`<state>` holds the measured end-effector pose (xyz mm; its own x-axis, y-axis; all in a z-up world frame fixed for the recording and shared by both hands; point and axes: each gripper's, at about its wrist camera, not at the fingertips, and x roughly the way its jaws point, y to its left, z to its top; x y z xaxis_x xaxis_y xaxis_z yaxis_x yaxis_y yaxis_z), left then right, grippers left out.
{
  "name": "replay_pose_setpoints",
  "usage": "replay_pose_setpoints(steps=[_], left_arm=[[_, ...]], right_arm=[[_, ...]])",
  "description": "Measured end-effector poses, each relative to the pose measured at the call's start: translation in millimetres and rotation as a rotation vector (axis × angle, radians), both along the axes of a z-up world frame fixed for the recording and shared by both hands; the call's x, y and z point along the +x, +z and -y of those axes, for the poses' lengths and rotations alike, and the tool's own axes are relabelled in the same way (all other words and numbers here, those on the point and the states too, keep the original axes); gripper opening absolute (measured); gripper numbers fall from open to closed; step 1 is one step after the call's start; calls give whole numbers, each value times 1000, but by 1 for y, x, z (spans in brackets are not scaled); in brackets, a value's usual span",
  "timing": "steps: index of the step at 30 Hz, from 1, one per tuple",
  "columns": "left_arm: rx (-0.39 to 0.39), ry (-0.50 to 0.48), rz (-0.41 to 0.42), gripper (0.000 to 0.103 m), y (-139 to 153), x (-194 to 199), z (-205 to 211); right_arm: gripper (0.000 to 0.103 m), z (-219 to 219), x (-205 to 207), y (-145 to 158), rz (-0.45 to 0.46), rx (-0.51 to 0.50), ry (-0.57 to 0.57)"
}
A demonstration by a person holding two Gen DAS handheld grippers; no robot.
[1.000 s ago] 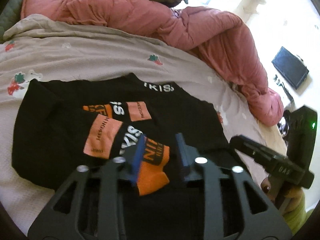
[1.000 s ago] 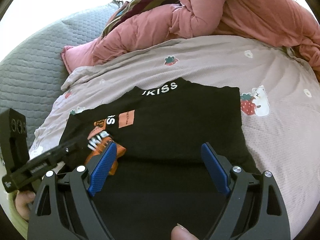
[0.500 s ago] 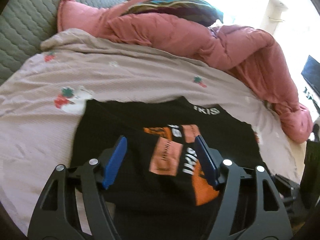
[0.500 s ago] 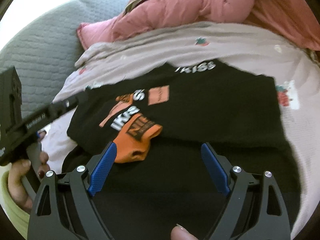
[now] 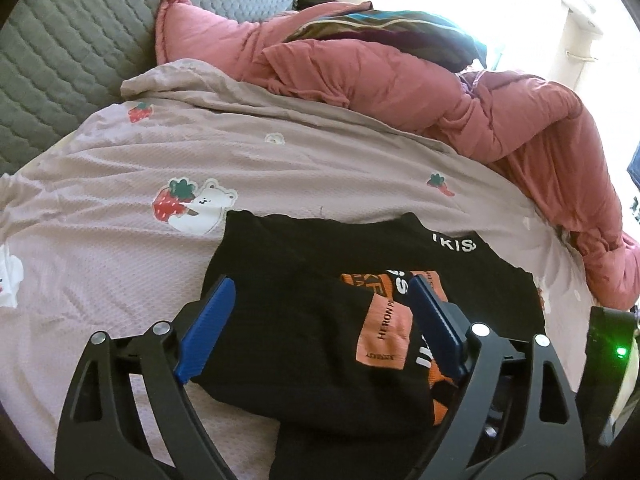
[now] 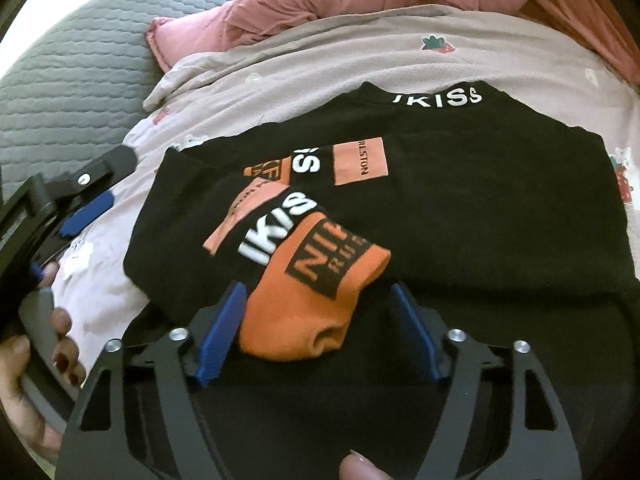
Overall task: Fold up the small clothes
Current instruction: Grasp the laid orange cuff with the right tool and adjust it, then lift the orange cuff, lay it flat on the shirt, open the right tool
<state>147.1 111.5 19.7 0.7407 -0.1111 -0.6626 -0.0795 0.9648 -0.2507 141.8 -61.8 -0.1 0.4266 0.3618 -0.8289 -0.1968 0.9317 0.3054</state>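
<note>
Since a second ago, we are seeing the left gripper (image 5: 320, 340) let go of the orange cuff (image 6: 316, 300) it was pinching and shift toward the shirt's left edge — its blue pads (image 5: 208, 332) have just been opening and are now standing wide, straddling the folded-over black sleeve without pressing on it. Over the same second the right gripper (image 6: 320, 332) is coming down closer to the cloth, and its jaws have just been closing from wide to a middling gap; the cuff is lying between them now, the left pad just beside it, the right pad apart from it, so nothing is gripped. We are noting the black shirt (image 6: 480, 208) lying flat on the pale pink bedsheet (image 5: 120, 248), which is printed with strawberries and bears. One sleeve is folded in across the shirt's front, showing white lettering and peach patches (image 6: 360, 162); its orange end is resting near the hem, on the side nearest the right camera. White lettering is also showing at the collar (image 6: 436, 98), at the far edge. Beyond the shirt a rumpled pink quilt (image 5: 400, 88) is heaped along the far side of the bed, with a dark striped cloth (image 5: 380, 34) on top and a grey quilted headboard (image 5: 72, 48) at the left. In the right wrist view a hand (image 6: 24, 364) is gripping the left tool's handle — fingernails painted dark red.
</note>
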Motion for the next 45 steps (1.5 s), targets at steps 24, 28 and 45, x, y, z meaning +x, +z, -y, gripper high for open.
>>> replay_pose_setpoints(steps=[24,28,45], left_arm=[[-63,51,36,83,6,-4,-19],[-62,49,38,83,7,-5,-20],[-22,65,24,83,5,-2,-20]], right_arm=[[6,-2,-17,49,279,30,83],[6,7,-16,62,315,33,66],[5,111,4,94,409,-3,-164]])
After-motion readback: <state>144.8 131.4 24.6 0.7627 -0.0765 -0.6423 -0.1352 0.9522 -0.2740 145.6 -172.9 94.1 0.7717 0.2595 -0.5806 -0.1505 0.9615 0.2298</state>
